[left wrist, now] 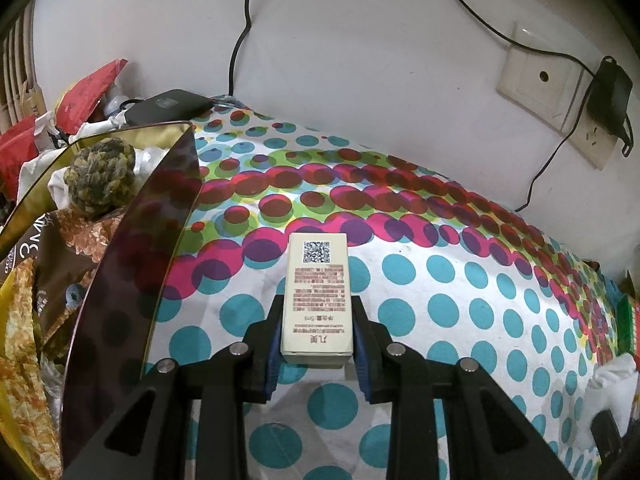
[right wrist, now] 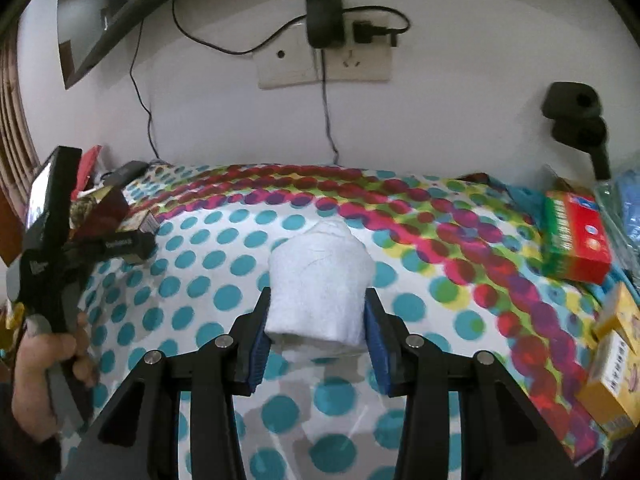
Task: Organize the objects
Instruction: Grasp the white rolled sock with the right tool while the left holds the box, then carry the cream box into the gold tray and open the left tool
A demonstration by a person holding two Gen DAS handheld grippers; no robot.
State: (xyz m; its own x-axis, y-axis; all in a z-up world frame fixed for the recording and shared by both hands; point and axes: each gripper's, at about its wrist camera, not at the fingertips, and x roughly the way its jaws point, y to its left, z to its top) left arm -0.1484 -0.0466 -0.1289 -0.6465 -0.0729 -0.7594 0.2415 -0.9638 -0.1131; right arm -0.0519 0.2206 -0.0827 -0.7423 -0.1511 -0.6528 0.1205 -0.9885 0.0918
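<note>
Two grippers: both were loaded above the dotted cloth (left wrist: 460,280) covering the desk.
Container: tinted bin (left wrist: 132,240), already heaped, filled the left of the left-wrist view.
Towel: rolled white towel (right wrist: 320,284) sat mid-frame, squeezed between the right gripper (right wrist: 318,334) jaws.
Box: small cream box (left wrist: 318,300) stood centre-frame, clamped at its base by the left gripper (left wrist: 318,346) jaws.
Risk: soft towel could unroll or sag free; box, held low, might pivot out when tipped toward the crowded bin.
</note>
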